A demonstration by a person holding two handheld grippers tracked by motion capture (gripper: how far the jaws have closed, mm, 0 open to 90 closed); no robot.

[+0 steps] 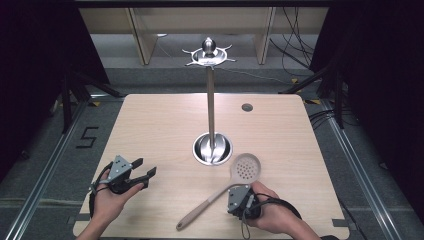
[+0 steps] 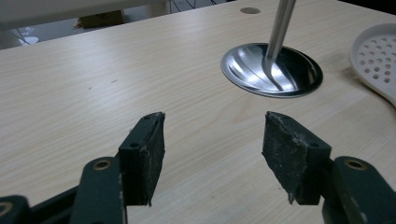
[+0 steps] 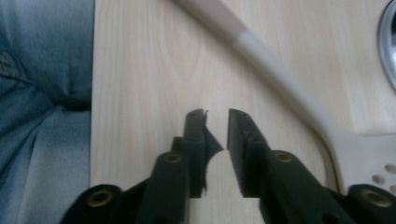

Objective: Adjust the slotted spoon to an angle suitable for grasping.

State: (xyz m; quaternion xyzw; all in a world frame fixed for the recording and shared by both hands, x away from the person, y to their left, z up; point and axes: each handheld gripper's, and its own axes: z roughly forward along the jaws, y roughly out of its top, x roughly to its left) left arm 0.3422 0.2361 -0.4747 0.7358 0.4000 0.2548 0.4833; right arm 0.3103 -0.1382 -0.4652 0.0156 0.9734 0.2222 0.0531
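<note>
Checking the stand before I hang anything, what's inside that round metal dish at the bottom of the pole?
Inside the metal dish only the pole stands, with reflections around it. How the pole is fixed underneath is hidden. The slotted spoon lies outside, beside it.

Light wooden desk (image 1: 150, 130) with rounded corners and a small round grommet hole (image 1: 247, 107) near its far edge. At centre, steel utensil stand: round dished base (image 1: 213, 148), upright pole (image 1: 210, 100), hooked crown with ball finial (image 1: 209, 51). Beyond the desk, grey floor, pale wooden frame legs (image 1: 137, 35), black cables (image 1: 295, 50). Left of the desk, black floor marking "5" (image 1: 87, 136).
</note>
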